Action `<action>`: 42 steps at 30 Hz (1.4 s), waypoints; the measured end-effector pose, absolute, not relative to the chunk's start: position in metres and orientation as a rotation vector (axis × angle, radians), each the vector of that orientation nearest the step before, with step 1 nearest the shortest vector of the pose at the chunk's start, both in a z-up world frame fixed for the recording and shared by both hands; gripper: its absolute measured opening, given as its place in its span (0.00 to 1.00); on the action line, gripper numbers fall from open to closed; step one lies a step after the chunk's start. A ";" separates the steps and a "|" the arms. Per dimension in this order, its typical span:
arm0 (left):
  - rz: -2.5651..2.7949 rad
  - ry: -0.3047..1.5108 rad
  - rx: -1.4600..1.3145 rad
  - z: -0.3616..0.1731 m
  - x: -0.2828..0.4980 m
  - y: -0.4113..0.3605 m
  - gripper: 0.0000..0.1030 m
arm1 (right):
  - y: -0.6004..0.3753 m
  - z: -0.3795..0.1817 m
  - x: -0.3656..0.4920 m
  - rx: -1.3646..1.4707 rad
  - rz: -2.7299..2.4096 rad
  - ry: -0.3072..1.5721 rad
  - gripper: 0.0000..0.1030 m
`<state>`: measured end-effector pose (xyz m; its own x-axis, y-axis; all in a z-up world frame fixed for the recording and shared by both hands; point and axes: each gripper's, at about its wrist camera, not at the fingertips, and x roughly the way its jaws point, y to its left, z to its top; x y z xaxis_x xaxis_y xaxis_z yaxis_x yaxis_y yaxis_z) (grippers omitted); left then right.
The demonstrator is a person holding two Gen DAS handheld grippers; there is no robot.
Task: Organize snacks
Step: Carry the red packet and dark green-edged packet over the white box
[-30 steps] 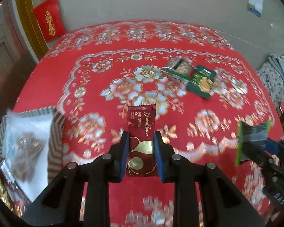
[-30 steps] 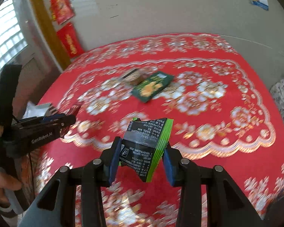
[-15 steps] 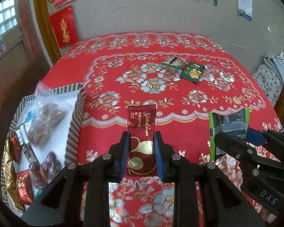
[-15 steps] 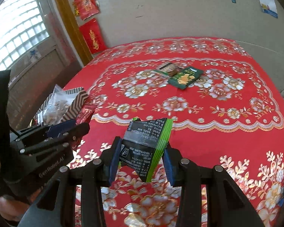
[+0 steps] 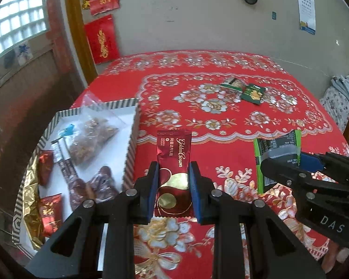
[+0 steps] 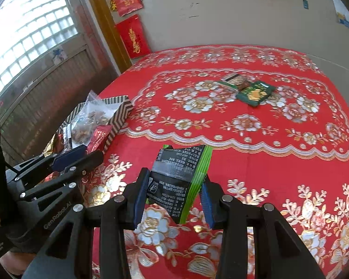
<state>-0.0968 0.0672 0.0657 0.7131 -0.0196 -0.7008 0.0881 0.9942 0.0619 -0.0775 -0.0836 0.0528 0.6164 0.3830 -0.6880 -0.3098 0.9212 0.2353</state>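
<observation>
- While both claws hang over the bench [image 5: 232, 158] w/ its red floral cloth, each has a snack pinched.
- Left claw [image 5: 174, 193]: pads closed narrow on a dark-red bar [image 5: 174, 162] w/ gold script, held upright, top end sticking out past the pads.
- Right claw [image 6: 173, 200]: pads clamped on a black-and-green pack [image 6: 178, 179], tilted, print side up; jaws a bit wider than the left's.
- In the left view the right claw [image 5: 290, 162] shows at the right edge w/ the same pack [image 5: 276, 148].
- Striped box [image 5: 131, 144] sits at the bench's left edge, just left of the bar; inside: clear bag of brown bits [image 5: 90, 137], small red packs, dark sticks, gold foil.
- 2 more packs far back on the cloth, touching: a green one [image 6: 254, 93] and a paler one [image 6: 235, 81] beside it.
- Red hangings [image 6: 133, 37] on the wall behind.
</observation>
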 end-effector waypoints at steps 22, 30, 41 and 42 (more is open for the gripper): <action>0.117 0.732 -0.012 0.075 -0.125 0.171 0.27 | 0.005 0.066 -0.085 -0.028 0.559 0.803 0.39; 0.193 0.744 -0.046 0.066 -0.133 0.209 0.27 | 0.048 0.066 -0.090 -0.088 0.637 0.813 0.40; 0.260 0.782 -0.084 0.045 -0.138 0.243 0.27 | 0.094 0.053 -0.095 -0.152 0.718 0.851 0.40; 0.263 0.783 -0.088 0.044 -0.139 0.246 0.27 | 0.096 0.053 -0.095 -0.154 0.721 0.854 0.40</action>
<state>-0.1387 0.2456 0.0438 0.6781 0.2009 -0.7070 -0.2661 0.9638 0.0186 -0.0953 0.0957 0.0527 0.4389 0.5185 -0.7338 -0.6368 0.7557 0.1531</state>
